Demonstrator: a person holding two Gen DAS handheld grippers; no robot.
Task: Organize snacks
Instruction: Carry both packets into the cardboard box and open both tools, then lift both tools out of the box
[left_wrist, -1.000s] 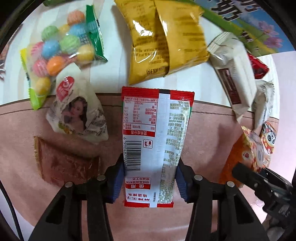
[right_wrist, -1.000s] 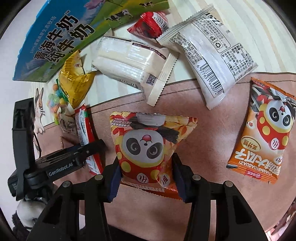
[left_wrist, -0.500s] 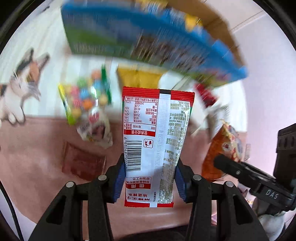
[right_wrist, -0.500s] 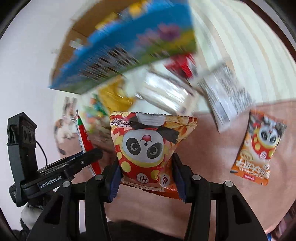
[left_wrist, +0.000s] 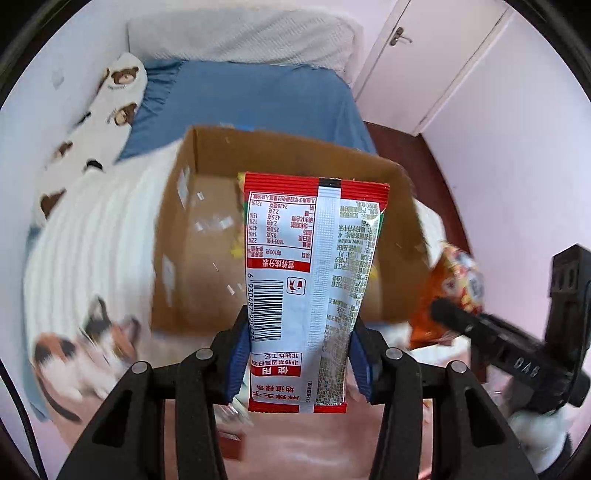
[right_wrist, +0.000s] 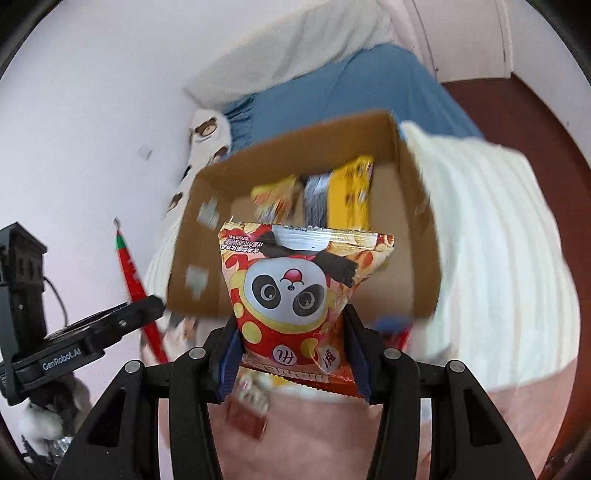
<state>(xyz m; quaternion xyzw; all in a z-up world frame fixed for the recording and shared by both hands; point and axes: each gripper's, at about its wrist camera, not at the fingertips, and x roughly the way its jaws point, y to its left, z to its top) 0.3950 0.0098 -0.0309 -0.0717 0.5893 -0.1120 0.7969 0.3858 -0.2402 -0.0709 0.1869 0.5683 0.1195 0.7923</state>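
**Both packets held above the bed, box ahead**

Left gripper (left_wrist: 297, 363) was clamped on the red-and-white snack packet (left_wrist: 312, 280); the blue fingers (left_wrist: 236, 363) pressed its two long edges near the bottom seal. The packet stood upright, back side to the camera, barcode and nutrition panel showing. An edge grip low down kept the top free, likely so it could go into the box top-first.

Right gripper (right_wrist: 293, 363) was closed on the panda snack bag (right_wrist: 295, 295), fingers (right_wrist: 356, 363) pinching the lower sides, panda face to the camera. The bag is puffy, so the jaws stood wider than on the flat packet. It was held clear of the bedding.

Below both grippers lay a pink blanket (right_wrist: 325, 439) with a few blurred leftover snacks (right_wrist: 245, 413) on it. Each gripper showed in the other's view, the left one off to the left in the right view with its packet seen edge-on, so the two hands were near each other, side by side.

Further out was the open cardboard box (left_wrist: 177, 229), sitting on a white ribbed blanket (right_wrist: 498, 258). The right view showed yellow and grey packs (right_wrist: 347, 195) already standing at the far wall of the box. Judgement: this was the drop-off point, and the near half looked free.

Beyond the box were a blue sheet (left_wrist: 258, 99) and a bear-print pillow (left_wrist: 107, 103) against the wall, with a door (left_wrist: 424, 48) at the far right.

Motion blur was present in both views; box contents were not fully readable.
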